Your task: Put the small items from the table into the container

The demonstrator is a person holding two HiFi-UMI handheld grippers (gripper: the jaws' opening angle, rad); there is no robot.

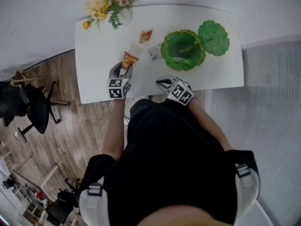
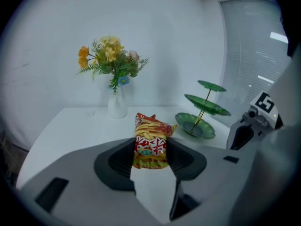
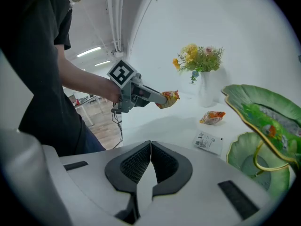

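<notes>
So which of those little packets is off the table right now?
The red-and-yellow snack bag, pinched in the left gripper above the table. The orange packet and the white sachet lie on it.

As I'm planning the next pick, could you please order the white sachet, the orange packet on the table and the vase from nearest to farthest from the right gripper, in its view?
1. White sachet, just ahead, right.
2. Orange packet, behind it.
3. Vase, farthest back.

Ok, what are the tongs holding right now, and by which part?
The left tongs grip the orange snack packet by its lower half, its top poking out ahead. The right tongs are shut and empty.
</notes>
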